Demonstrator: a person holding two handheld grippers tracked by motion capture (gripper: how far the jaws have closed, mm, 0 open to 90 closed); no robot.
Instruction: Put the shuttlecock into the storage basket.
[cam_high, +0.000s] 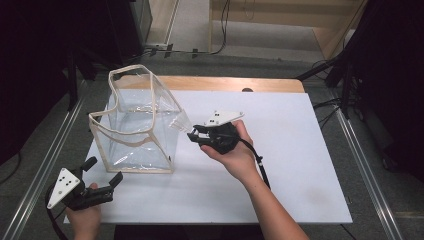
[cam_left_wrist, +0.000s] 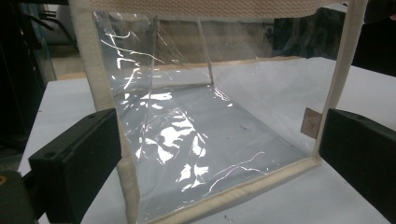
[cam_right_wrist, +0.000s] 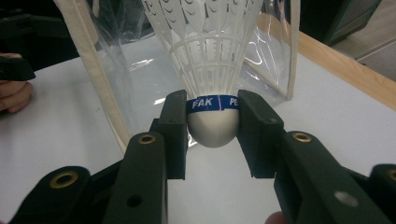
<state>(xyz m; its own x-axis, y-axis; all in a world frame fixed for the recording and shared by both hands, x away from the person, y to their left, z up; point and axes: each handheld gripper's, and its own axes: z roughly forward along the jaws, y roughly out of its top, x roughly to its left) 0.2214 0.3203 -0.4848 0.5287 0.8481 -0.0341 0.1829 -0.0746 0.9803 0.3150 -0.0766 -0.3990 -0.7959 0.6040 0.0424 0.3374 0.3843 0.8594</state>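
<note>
Right gripper view: shuttlecock (cam_right_wrist: 212, 70) feathers-up, apparently.

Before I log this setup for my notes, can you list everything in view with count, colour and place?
Bag: one, clear plastic with cream fabric trim, standing open on the left part of the table.
Shuttlecock: one, white with a blue band round its base, clamped at the base in the right tongs, skirt toward the bag.
Table: one, white top with a wooden strip along the far edge.
Cables: several, black, on the floor beyond the table.
Left tongs: one, black with a grey plate, near left corner of the table, jaws open toward the bag.
Right tongs: one, black with a grey plate, mid-table beside the bag's right side.
Right hand: one, holding the right tongs.
</note>
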